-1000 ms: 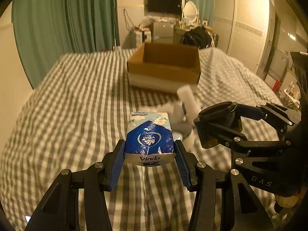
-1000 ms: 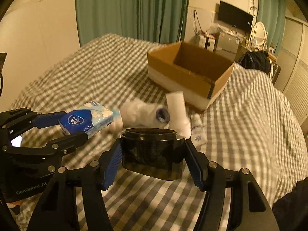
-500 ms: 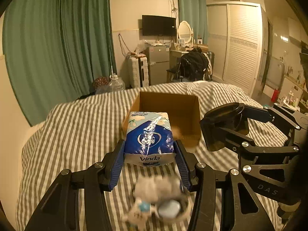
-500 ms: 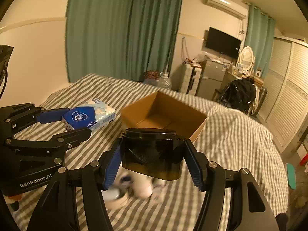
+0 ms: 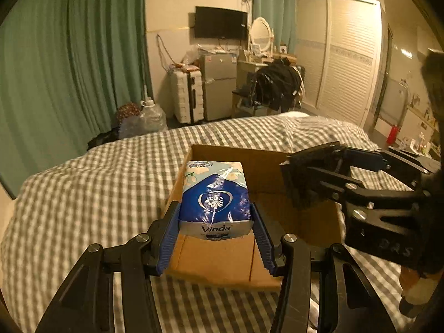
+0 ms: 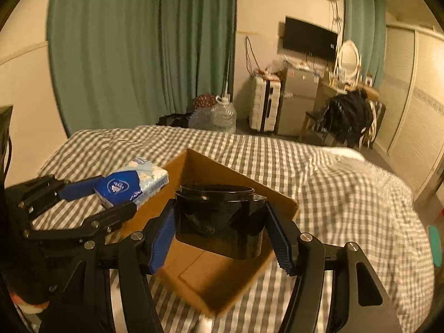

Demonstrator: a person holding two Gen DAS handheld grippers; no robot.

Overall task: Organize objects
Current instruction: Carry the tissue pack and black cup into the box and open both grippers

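Since the frame 0.5 s earlier, both held items have been carried forward, so that the cardboard box [image 5: 291, 172], then farther off on the bed, now lies directly under and behind them and fills the middle of both views; the small items seen on the bedspread below the grippers are no longer in sight. The Vinda tissue pack [image 5: 215, 197] is clamped between the blue pads of the left gripper [image 5: 215, 238], its jaws closed against the pack's 2 sides, and it is held in the air over the near left part of the open box. In the right wrist view the same pack [image 6: 133, 183] is seen just beside the box's left wall, at rim height. The black round container [image 6: 219, 222] is gripped between the blue pads of the right gripper [image 6: 220, 238], jaws pressed on its sides, and it hangs above the box's interior, whose brown floor [image 6: 216, 274] is visible below it. In the left wrist view the right gripper [image 5: 302, 183] is seen at the right, over the box's right half. The box rests on the grey-and-white checked bedspread [image 5: 97, 194]. Beyond the bed's far edge are green curtains [image 5: 69, 63], a white suitcase [image 5: 184, 95], a small fridge [image 5: 219, 86], a wall-mounted TV [image 5: 220, 26] and a white louvred wardrobe [image 5: 349, 58].
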